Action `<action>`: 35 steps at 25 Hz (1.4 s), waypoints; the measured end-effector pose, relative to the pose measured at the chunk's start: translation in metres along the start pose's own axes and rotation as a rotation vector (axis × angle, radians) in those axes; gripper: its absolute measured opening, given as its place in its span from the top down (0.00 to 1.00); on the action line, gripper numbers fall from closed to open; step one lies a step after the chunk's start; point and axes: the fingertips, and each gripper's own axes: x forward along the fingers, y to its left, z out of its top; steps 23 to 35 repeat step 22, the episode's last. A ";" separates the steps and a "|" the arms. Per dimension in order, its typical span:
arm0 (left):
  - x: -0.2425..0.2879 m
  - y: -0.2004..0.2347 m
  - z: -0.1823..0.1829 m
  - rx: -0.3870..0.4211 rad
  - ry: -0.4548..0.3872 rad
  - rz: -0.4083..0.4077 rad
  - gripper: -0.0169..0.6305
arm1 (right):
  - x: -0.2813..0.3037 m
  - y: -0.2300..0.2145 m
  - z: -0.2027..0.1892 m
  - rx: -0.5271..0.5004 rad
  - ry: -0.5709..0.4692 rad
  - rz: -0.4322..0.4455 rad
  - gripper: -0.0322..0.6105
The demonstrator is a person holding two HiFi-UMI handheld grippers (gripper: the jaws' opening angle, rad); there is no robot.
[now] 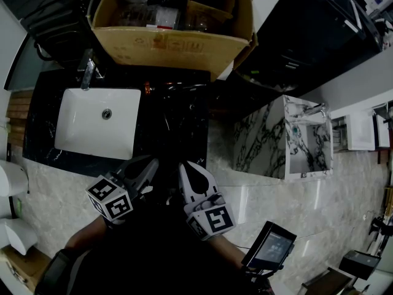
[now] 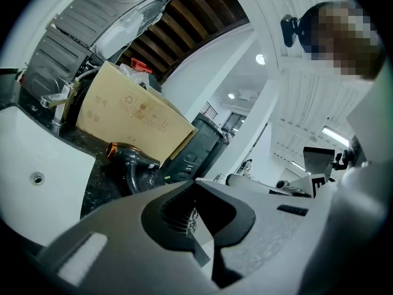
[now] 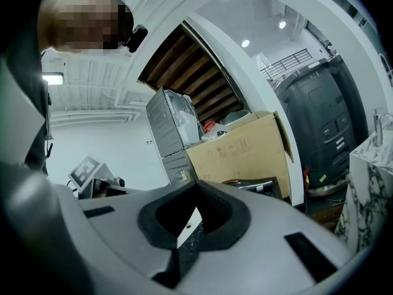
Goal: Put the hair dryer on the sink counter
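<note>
The dark hair dryer (image 1: 161,90) with a copper ring lies on the black marble sink counter (image 1: 178,134), right of the white basin (image 1: 98,121) and just in front of the cardboard box (image 1: 172,45). The left gripper view shows the hair dryer (image 2: 126,160) beside the basin (image 2: 43,165). In the right gripper view only a strip of the hair dryer (image 3: 253,185) shows over the jaws. My left gripper (image 1: 149,165) and right gripper (image 1: 184,168) hover side by side at the counter's near edge, well short of the dryer. Both are shut and hold nothing.
A faucet (image 1: 88,72) stands behind the basin. A white marble-patterned stand (image 1: 304,137) is on the floor to the right, with a black cabinet (image 1: 313,23) behind it. A small screen (image 1: 270,246) sits at lower right. White fixtures (image 1: 12,183) are at far left.
</note>
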 end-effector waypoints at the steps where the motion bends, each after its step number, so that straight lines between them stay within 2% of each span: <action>1: 0.000 0.000 0.000 0.000 0.000 0.000 0.97 | 0.000 0.000 0.000 -0.003 -0.003 -0.001 0.96; 11: 0.003 0.004 -0.001 -0.002 0.005 -0.004 0.97 | 0.003 0.003 -0.001 0.022 0.028 0.010 0.96; 35: 0.005 0.007 0.002 -0.006 0.014 -0.009 0.97 | 0.006 0.000 0.001 0.029 0.020 0.001 0.96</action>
